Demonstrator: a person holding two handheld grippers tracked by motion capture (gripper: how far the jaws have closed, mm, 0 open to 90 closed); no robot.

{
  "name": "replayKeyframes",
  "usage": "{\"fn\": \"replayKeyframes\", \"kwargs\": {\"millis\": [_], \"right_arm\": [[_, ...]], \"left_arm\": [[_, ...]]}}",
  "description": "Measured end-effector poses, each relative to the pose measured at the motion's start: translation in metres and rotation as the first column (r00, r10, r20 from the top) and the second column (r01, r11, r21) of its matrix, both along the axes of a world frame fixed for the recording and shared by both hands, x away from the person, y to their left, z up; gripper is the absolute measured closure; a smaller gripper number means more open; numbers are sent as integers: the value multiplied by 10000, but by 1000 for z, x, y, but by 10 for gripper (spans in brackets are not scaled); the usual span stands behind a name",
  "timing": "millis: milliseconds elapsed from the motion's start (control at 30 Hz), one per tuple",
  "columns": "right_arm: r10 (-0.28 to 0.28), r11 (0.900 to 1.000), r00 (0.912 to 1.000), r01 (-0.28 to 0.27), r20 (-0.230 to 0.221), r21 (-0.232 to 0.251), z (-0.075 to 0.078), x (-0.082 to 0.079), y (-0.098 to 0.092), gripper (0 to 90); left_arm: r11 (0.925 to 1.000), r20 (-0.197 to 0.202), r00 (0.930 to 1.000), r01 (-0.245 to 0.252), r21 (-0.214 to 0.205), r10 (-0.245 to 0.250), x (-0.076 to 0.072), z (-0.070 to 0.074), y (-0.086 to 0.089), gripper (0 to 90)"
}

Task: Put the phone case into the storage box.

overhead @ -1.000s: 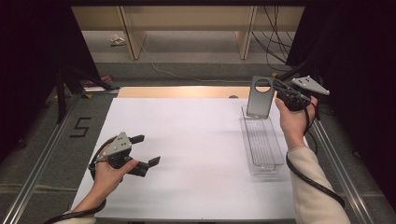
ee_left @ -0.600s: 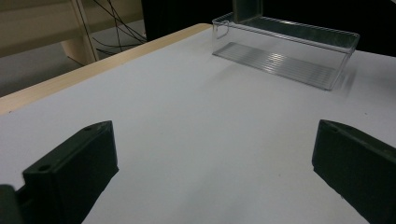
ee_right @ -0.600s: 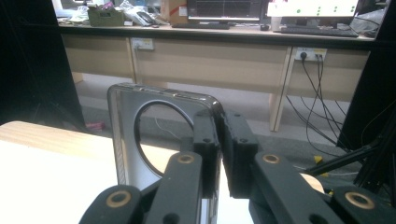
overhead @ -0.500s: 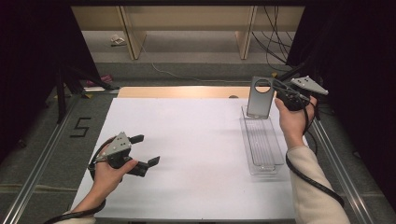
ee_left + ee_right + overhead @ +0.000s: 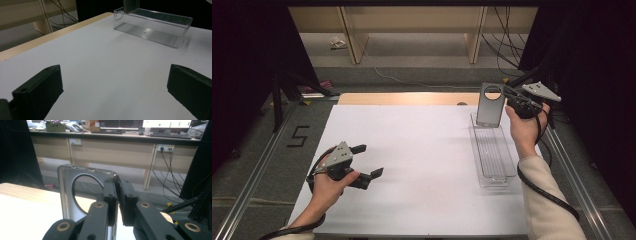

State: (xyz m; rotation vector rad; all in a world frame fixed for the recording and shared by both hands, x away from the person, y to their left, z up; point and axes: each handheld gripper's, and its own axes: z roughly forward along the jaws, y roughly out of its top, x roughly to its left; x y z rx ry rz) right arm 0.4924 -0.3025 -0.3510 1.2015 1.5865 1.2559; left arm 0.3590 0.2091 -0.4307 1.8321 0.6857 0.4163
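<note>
A: Since nothing has shifted over the last second in the high view, where does the work stand?

B: Paused. The right tool (image 5: 508,100) holds the grey plate with a round hole (image 5: 490,105) upright at the far end of the clear tray (image 5: 493,156); the forearm rises steeply from the counter (image 5: 412,150). The left tool (image 5: 364,161) hovers low, well apart.

A: Left gripper view?

B: Jaws wide, nothing between them; the tray lies ahead.

A: Right gripper view?

B: Jaws clamped on the plate's edge, level.
</note>
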Motion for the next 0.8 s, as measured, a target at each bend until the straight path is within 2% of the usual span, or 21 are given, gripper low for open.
{"fn": "replayKeyframes", "kwargs": {"millis": [800], "right_arm": [[-42, 9999, 9999, 40, -148, -126, -9, 8, 0, 850]], "left_arm": [[10000, -13, 10000, 4, 8, -4, 0, 0, 0, 0]]}}
